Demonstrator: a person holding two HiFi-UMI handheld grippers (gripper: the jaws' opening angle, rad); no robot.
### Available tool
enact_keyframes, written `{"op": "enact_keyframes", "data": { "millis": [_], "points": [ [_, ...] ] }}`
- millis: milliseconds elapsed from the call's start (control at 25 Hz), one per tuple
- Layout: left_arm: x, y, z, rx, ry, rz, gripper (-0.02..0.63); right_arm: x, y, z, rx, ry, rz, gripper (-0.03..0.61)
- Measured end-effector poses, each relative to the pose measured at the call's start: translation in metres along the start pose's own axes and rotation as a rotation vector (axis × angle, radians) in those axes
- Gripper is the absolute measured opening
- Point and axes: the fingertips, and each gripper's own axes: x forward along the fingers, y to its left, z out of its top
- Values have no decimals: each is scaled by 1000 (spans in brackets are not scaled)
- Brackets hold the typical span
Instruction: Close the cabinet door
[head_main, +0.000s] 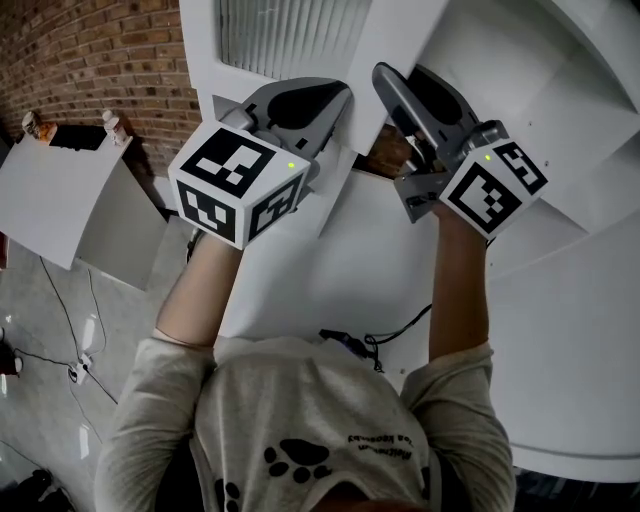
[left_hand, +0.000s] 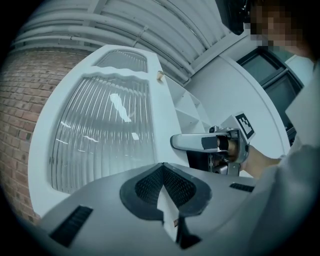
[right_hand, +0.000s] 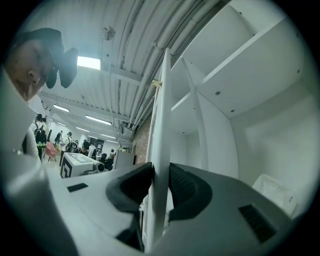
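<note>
Step, as judged: closing swing. Your right gripper (right_hand: 159, 175) grasps the edge of the white ribbed-glass cabinet door (right_hand: 162, 110); left gripper (left_hand: 163, 166) clenched, empty. Next: push door flush.

Edge of cabinet door (right_hand: 161, 125) between right gripper (right_hand: 159, 175) jaws; left gripper (left_hand: 162, 172) leftward.

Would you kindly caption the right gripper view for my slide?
The right gripper's jaws straddle the door edge, cabinet beyond.

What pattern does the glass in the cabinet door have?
Vertical ribbing on the glass panel, clearest in the left gripper view.
</note>
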Motion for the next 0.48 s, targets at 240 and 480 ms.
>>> {"op": "enact_keyframes", "data": {
  "millis": [240,480],
  "points": [
    [10,2,1,-15,0,-21,8,1,-11,2,14,3,-21,112],
    [17,7,4,-22,1,-30,8,5,-20,6,12,0,-53,122]
  ]
}}
